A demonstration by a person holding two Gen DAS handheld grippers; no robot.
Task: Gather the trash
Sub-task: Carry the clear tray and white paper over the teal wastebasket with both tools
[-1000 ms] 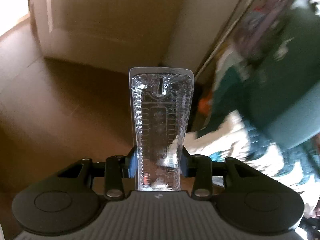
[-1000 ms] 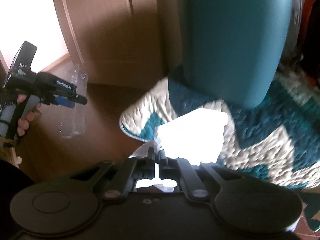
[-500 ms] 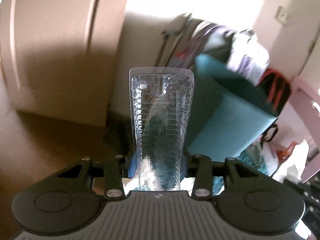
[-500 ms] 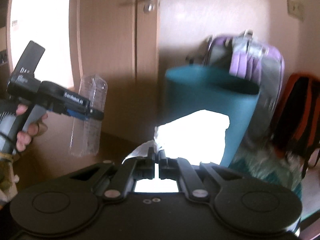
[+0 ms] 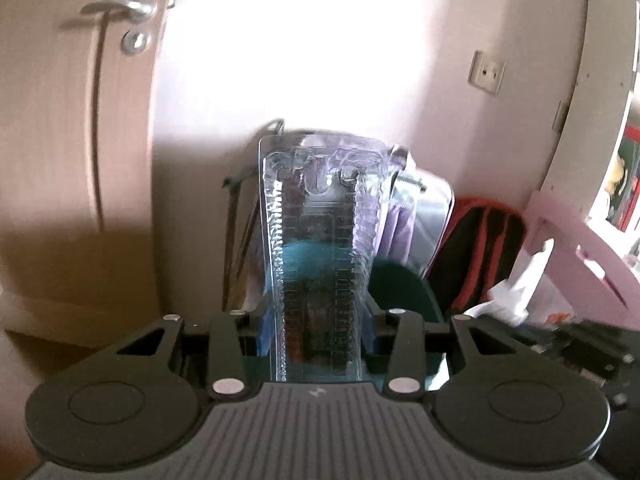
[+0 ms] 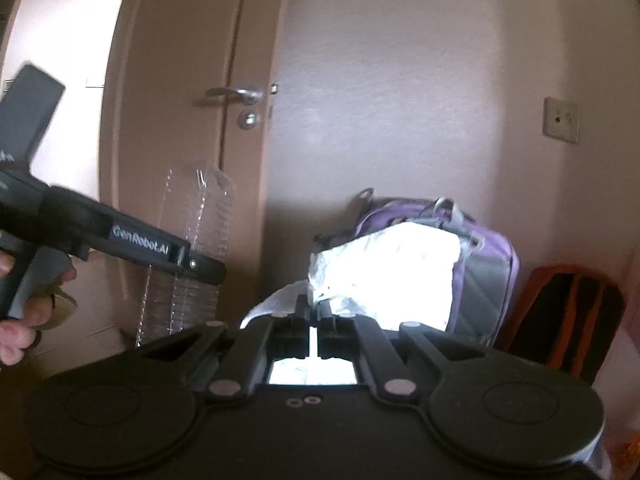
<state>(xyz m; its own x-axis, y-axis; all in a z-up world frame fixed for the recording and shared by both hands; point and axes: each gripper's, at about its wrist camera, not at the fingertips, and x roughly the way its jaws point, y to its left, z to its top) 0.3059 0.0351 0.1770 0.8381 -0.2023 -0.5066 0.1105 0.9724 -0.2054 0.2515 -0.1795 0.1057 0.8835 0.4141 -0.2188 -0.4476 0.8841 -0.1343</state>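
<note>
Both claws lifted, trash in grip

Both claws have risen since the earlier frames: floor and rug are gone from view, replaced by wall and a door handle (image 6: 234, 93). Left claw (image 5: 316, 336) stays clamped on a clear, ribbed plastic bottle (image 5: 320, 240), crushed flat, pointing to 12 o'clock. Right claw (image 6: 314, 330) is clenched on crumpled white paper (image 6: 384, 276), glaring in the light. Teal bin (image 5: 404, 288) shows at 3 o'clock of the bottle. Purple backpack (image 6: 484, 264) and red-black bag (image 6: 560, 316) lean against the beige wall.
</note>
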